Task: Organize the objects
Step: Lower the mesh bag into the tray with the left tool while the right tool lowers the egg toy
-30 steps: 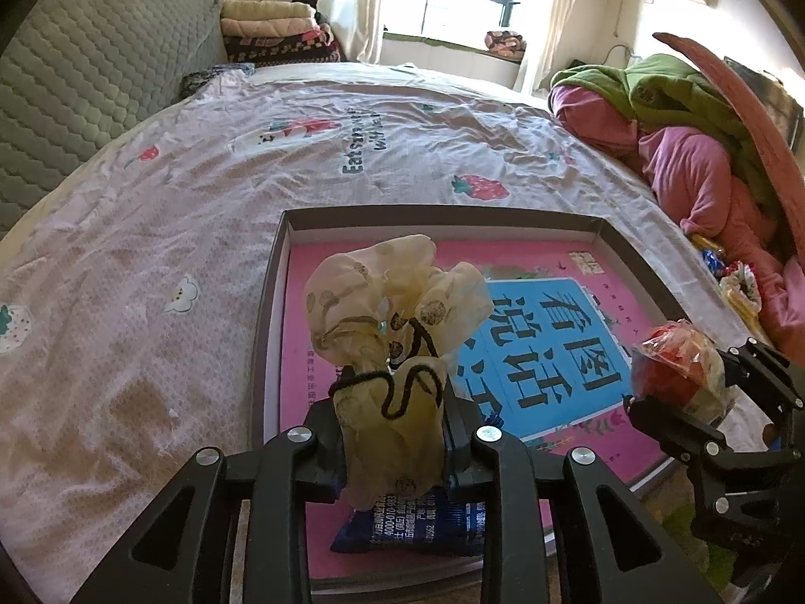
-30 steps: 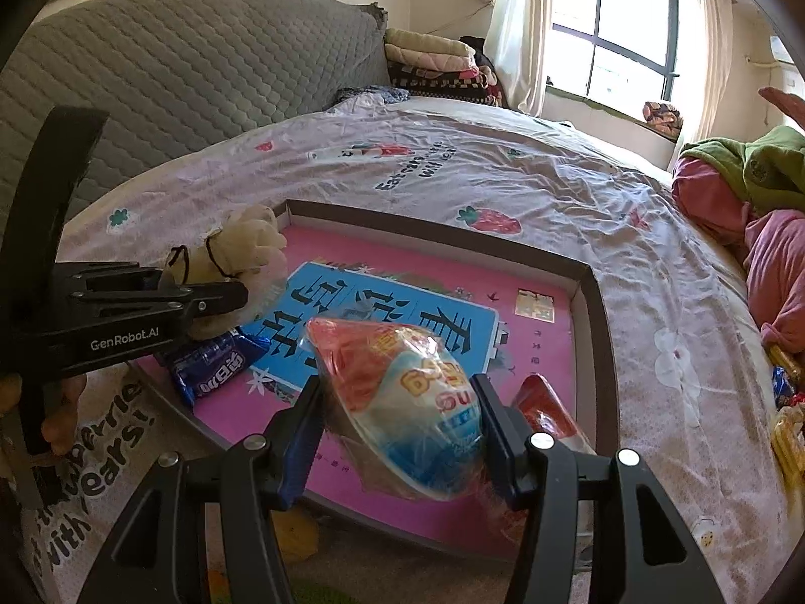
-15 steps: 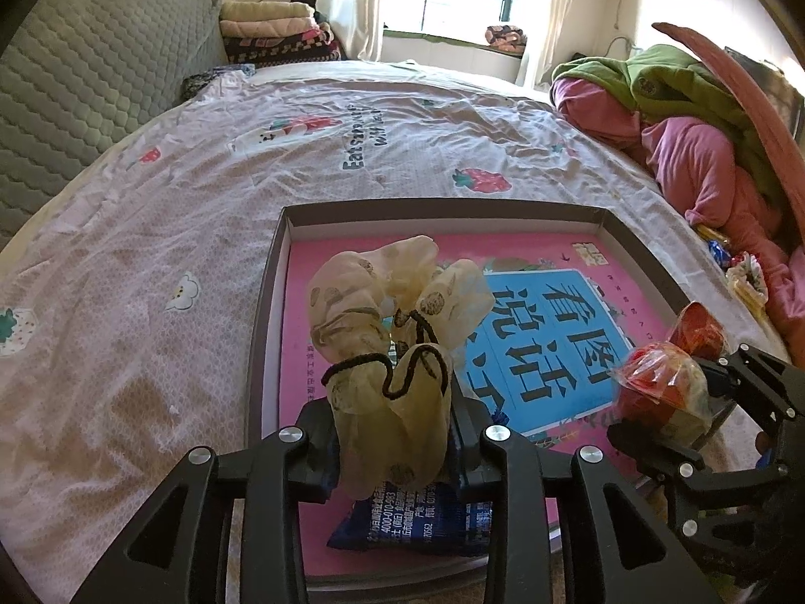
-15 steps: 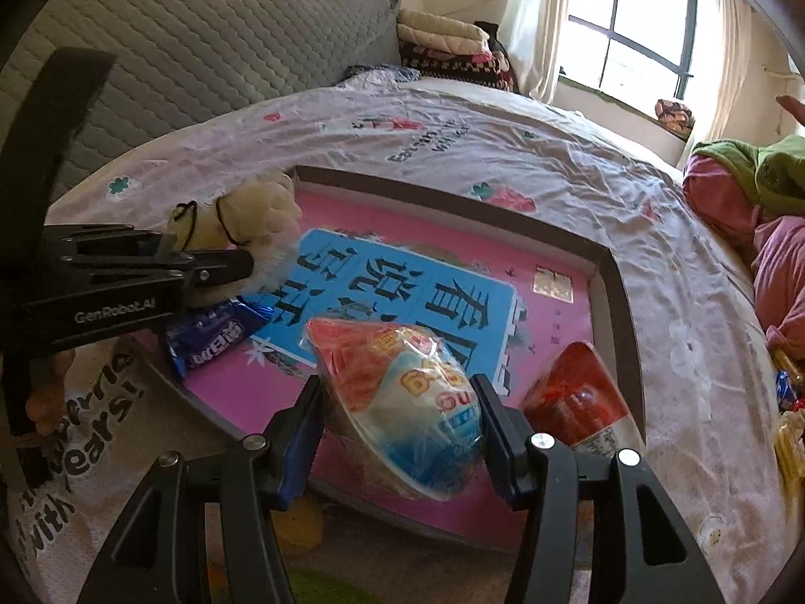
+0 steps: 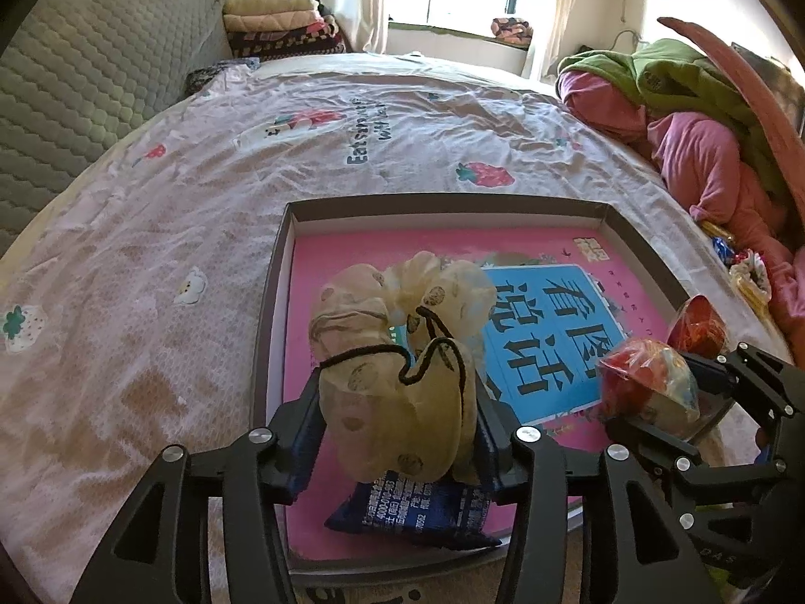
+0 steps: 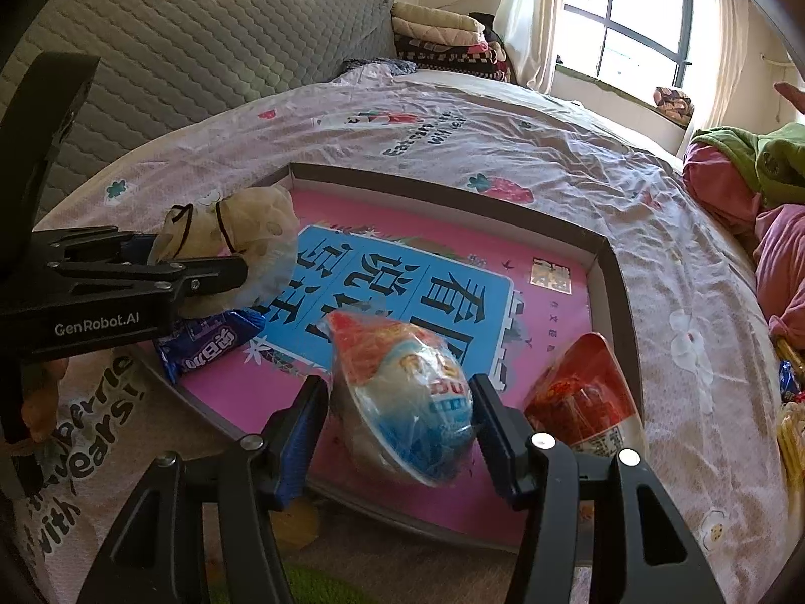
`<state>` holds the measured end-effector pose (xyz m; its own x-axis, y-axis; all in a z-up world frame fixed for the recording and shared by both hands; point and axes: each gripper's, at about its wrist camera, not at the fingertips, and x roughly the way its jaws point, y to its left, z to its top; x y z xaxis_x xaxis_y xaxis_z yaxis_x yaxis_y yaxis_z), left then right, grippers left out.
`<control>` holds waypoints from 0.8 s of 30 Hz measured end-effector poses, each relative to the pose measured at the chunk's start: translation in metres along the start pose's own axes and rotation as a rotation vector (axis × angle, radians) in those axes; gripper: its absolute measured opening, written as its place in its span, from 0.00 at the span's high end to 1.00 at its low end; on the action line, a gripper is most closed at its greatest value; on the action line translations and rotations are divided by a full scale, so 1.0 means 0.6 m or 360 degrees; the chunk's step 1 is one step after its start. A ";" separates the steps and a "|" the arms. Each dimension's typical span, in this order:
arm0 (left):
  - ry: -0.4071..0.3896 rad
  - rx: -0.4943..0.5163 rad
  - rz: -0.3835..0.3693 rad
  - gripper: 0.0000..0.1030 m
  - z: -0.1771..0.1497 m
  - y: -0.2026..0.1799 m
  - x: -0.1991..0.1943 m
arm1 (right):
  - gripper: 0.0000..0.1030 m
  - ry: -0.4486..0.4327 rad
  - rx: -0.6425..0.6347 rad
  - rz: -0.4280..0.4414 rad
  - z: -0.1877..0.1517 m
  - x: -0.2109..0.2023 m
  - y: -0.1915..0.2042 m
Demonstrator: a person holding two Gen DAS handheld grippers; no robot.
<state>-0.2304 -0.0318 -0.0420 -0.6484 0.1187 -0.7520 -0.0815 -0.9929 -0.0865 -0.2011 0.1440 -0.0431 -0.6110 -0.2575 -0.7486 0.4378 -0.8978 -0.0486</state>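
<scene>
Opening: left tool (image 5: 397,433) is spreading its jaws around the cream drawstring pouch (image 5: 397,357); a second ago they pinched it tight, now the pads stand slack at its sides and the cloth has puffed out.
Pouch place: near-left corner of the shallow box (image 5: 271,332) on the bed (image 5: 201,176), resting on the blue snack packet (image 5: 412,508).
Meaning: judged a release, so this item counts as delivered; the pouch looks settled, though it leans on the packet and could slump when the tool pulls away.
Right tool (image 6: 397,428): clamped on the wrapped bowl-shaped snack (image 6: 402,392), grip unchanged over the last second, held over the near edge of the box.
Already in box: red wrapped snack (image 6: 583,392) at the near-right corner, just beside the held one.
Box floor: pink and blue printed sheet (image 6: 402,282), mostly bare through the middle and far side.
Next need, as a guess: back the left tool clear, then lower the right one's load onto bare floor.
</scene>
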 end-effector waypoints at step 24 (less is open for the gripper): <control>-0.0129 0.0006 0.0021 0.27 0.025 -0.010 -0.068 | 0.40 -0.0135 0.0134 0.0058 0.020 -0.053 -0.024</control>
<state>-0.2147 -0.0306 -0.0008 -0.7085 0.1056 -0.6978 -0.0751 -0.9944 -0.0742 -0.1961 0.1609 -0.0105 -0.6510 -0.3163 -0.6900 0.4057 -0.9133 0.0360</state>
